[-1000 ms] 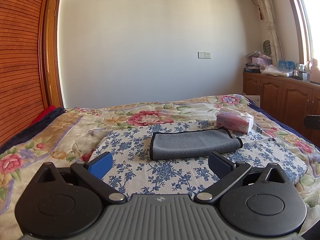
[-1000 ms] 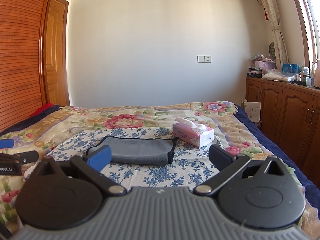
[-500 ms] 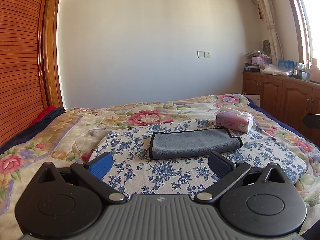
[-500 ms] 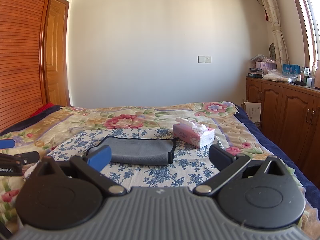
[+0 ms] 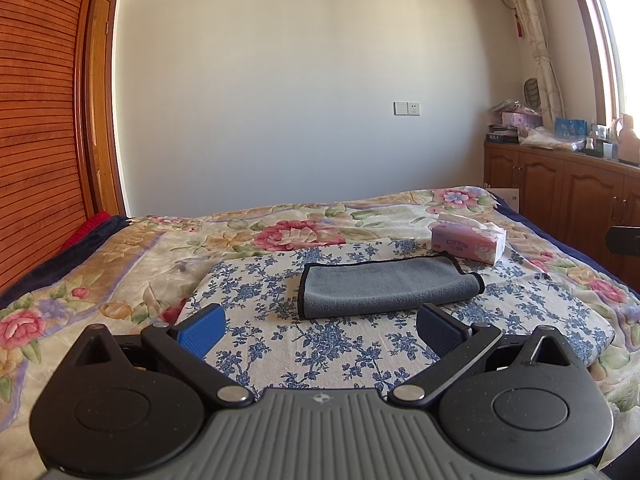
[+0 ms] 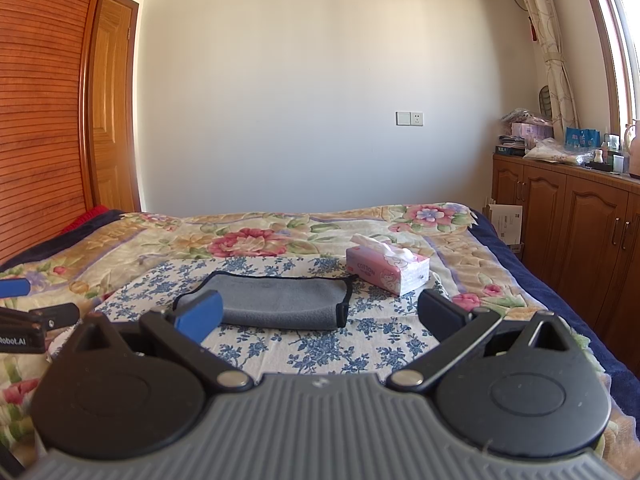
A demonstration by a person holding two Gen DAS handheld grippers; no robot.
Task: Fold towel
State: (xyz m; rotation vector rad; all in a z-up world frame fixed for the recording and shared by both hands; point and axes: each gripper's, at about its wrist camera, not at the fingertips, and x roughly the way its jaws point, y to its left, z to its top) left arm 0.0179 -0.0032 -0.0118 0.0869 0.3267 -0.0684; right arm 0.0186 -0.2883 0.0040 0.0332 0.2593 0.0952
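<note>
A grey towel [image 5: 384, 286] with black trim lies folded into a long strip on a blue-flowered cloth [image 5: 256, 300] on the bed. It also shows in the right wrist view [image 6: 280, 300]. My left gripper [image 5: 320, 330] is open and empty, held above the cloth just short of the towel. My right gripper [image 6: 320, 316] is open and empty, also short of the towel. The left gripper's fingers [image 6: 16, 288] show at the left edge of the right wrist view.
A pink tissue box [image 5: 468, 242] stands on the bed just behind the towel's right end, also in the right wrist view [image 6: 386, 270]. Wooden cabinets [image 6: 580, 224] line the right wall. A slatted wooden wardrobe [image 5: 36, 120] stands on the left.
</note>
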